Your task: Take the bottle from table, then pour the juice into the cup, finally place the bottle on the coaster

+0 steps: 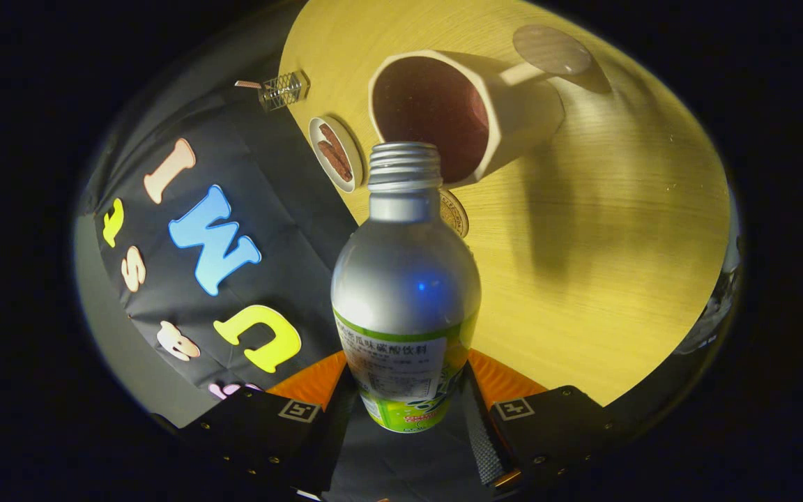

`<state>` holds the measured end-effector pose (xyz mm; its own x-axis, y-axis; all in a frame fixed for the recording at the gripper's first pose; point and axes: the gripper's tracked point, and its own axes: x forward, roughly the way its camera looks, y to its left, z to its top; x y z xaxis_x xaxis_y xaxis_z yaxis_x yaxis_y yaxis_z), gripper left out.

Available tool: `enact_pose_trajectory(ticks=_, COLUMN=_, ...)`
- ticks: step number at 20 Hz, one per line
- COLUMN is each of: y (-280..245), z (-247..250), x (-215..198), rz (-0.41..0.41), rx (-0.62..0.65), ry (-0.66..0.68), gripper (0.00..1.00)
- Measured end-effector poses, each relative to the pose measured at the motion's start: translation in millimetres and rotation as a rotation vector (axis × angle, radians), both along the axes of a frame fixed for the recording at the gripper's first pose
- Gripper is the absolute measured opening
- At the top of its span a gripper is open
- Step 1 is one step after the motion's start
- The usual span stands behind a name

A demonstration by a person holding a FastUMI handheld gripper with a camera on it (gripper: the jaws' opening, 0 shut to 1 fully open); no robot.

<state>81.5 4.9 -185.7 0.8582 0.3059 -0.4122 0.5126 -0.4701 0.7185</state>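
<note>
My gripper (407,390) is shut on a silver bottle (405,279) with a green and white label, both fingers pressing its lower body. The bottle has no cap, and its threaded neck (405,166) points at the open mouth of the cup. The white cup (513,115) has a handle and a dark reddish inside, and stands on the wooden table (617,244) just beyond the bottle's mouth. The whole scene looks tilted around the bottle. A greyish round disc (551,49) lies past the cup's handle. I cannot tell whether liquid is flowing.
A small round brownish disc (457,215) peeks out behind the bottle's shoulder, by the cup's base. A little white dish of brown sticks (335,155) and a small wire-mesh holder (284,89) sit along the table edge by the black cloth wall (248,174).
</note>
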Motion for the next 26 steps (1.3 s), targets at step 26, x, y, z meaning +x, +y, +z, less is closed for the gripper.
enact_pose_trajectory(ticks=26, y=-1.7, z=-66.9, x=-19.5, rz=0.336, rx=-1.121, ry=0.091, gripper=0.76)
